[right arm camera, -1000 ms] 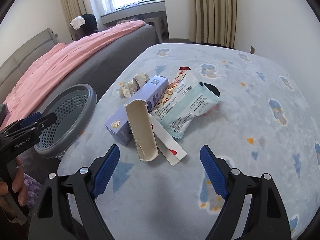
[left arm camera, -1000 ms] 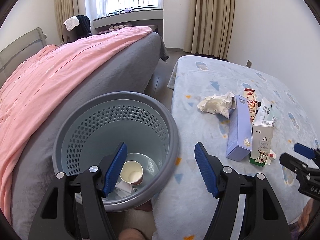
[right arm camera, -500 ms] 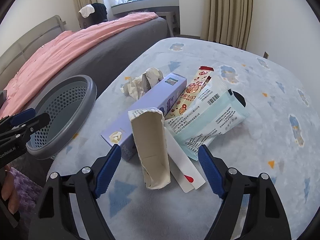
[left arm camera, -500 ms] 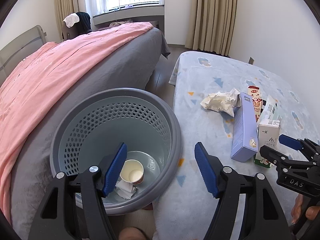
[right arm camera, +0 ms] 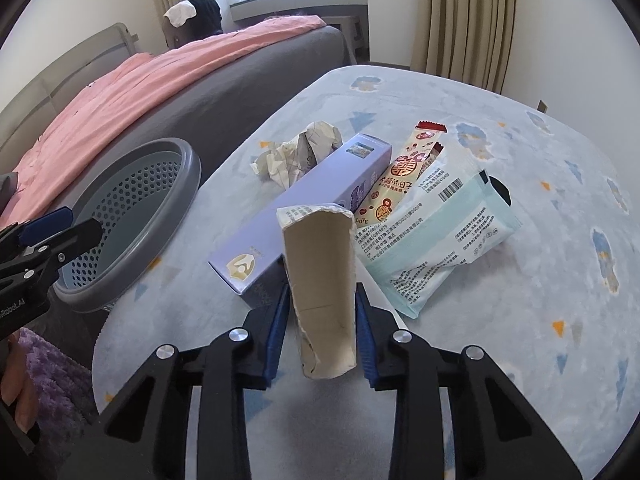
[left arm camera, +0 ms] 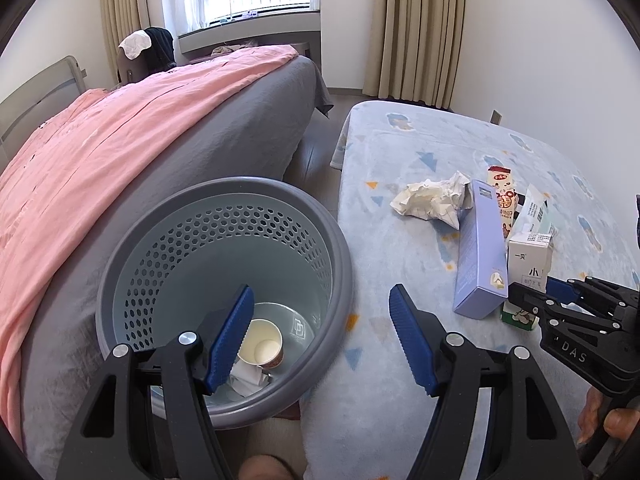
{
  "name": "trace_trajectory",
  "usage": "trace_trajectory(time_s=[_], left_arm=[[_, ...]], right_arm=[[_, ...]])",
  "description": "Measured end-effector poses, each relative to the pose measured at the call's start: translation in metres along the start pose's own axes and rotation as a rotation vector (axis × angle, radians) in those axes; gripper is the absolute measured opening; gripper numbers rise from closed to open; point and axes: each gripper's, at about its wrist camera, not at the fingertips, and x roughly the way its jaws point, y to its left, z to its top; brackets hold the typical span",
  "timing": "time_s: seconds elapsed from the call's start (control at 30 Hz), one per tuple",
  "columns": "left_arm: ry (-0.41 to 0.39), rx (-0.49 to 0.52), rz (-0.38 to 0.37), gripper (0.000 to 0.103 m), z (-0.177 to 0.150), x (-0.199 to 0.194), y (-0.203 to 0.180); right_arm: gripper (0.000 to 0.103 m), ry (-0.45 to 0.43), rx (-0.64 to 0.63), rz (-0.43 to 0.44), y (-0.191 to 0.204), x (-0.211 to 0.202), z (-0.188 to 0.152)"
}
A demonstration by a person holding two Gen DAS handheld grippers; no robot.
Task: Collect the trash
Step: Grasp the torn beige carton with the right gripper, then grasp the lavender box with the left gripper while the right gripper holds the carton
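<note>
Gripping: right gripper (right arm camera: pixel 320 320), blue pads pressed on both sides of torn milk carton (right arm camera: pixel 322 288), carton upright on patterned blue blanket (right arm camera: pixel 500 320), open cream interior facing the right wrist camera. Printed face of same carton (left arm camera: pixel 528 272) visible only from the left wrist view, with right gripper (left arm camera: pixel 536 294) at its base. Left gripper (left arm camera: pixel 320 336): jaws spread wide, holding nothing, poised over rim of grey perforated bin (left arm camera: pixel 340 248). Bin contents, left wrist view only: paper cup (left arm camera: pixel 262 346) on its side, white scrap (left arm camera: pixel 250 378) beside it. Bin interior hidden in right wrist view; rim only (right arm camera: pixel 188 184). Remaining on blanket: lavender box (right arm camera: pixel 304 208) touching the carton, crumpled paper (right arm camera: pixel 300 152) behind it, red-and-cream snack wrapper (right arm camera: pixel 404 172), pale green packet (right arm camera: pixel 432 240) overlapping the wrapper. Pink bedspread (left arm camera: pixel 100 152) behind the bin.
</note>
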Motion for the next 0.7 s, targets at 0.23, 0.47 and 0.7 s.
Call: trace_trajectory(time_s=[0.23, 0.47, 0.7], left_arm=[[0.004, 0.023, -0.015, 0.067, -0.003, -0.002, -0.007], [0.000, 0.031, -0.046, 0.067, 0.000, -0.005, -0.024], [-0.001, 0.077, -0.069, 0.067, 0.007, 0.000, -0.058]], right_arm=[[0.029, -0.027, 0.046, 0.007, -0.005, -0.019, -0.007], [0.029, -0.062, 0.112, 0.000, -0.023, -0.040, -0.016], [0.029, -0.081, 0.168, -0.006, -0.048, -0.052, -0.021]])
